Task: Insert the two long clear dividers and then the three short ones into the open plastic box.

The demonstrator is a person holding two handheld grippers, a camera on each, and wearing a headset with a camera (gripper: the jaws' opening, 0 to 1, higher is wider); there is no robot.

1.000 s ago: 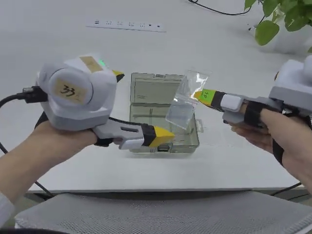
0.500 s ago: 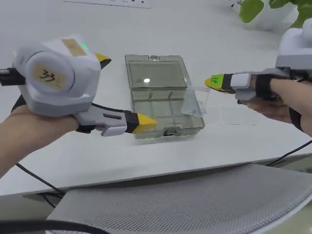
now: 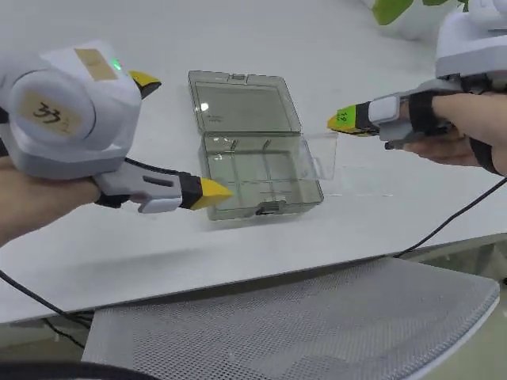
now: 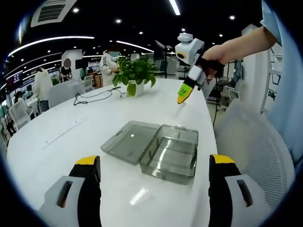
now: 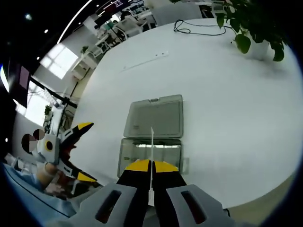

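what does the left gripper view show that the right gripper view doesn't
The left gripper view gives the left tool with jaws wide apart and empty, and the right tool from the front, beyond the box. The right gripper view gives the right tool's jaws shut on a clear divider seen edge-on, with the left tool at lower left. Shared: the open box, the plant and the white table.

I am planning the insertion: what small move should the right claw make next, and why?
Probably lower the right claw toward the open plastic box: it is shut on a clear divider that hangs at the box's right end, not yet seated.
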